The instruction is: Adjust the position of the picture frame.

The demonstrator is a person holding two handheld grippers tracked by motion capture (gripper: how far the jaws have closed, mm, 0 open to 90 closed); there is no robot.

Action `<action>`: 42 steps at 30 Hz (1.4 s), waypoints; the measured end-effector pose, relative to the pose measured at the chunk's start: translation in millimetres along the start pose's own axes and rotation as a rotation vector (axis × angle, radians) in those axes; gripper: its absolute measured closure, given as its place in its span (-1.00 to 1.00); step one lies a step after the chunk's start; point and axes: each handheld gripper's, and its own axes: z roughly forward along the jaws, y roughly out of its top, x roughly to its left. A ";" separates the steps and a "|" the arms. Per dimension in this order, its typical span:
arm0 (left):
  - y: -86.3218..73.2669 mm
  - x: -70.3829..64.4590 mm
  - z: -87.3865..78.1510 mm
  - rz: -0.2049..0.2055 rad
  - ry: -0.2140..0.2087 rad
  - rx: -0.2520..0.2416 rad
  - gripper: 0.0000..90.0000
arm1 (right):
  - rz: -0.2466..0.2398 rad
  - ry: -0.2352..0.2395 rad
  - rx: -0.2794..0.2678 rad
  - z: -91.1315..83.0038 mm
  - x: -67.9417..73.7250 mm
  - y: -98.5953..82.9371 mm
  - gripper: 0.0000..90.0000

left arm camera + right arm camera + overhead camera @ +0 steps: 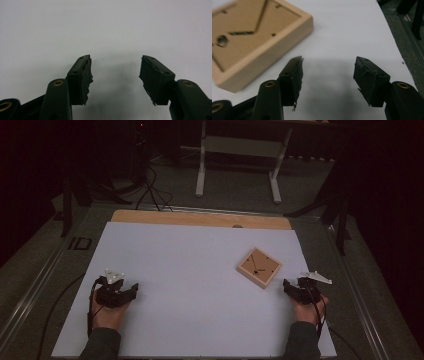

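Observation:
A square wooden clock [259,267] with black hands lies flat on the white sheet [190,285], right of centre and turned like a diamond. My right gripper [289,287] rests just right of it near the sheet's right edge, open and empty; in the right gripper view the clock [249,37] lies to the upper left of the gripper [327,68], a short gap from its left jaw. My left gripper [131,291] sits at the sheet's left, open with nothing between its jaws; the left gripper view has the gripper [115,67] over bare white sheet.
The white sheet covers a wooden tabletop [200,218] whose far strip shows. A metal rail [355,290] runs along the right side. Cables [150,190] and a white table frame [240,150] stand on the dark floor beyond.

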 end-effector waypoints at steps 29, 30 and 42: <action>5.4 7.1 -8.9 -0.009 -0.007 -0.041 -0.09 | -0.081 0.135 -0.089 -21.6 37.8 16.9 0.04; 5.6 6.9 -9.1 -0.007 -0.008 -0.041 -0.09 | -0.080 0.137 -0.085 -20.8 39.0 16.9 0.05; 5.7 6.8 -7.8 -0.001 -0.006 -0.035 -0.12 | -0.064 0.174 -0.031 -3.1 46.5 13.5 0.03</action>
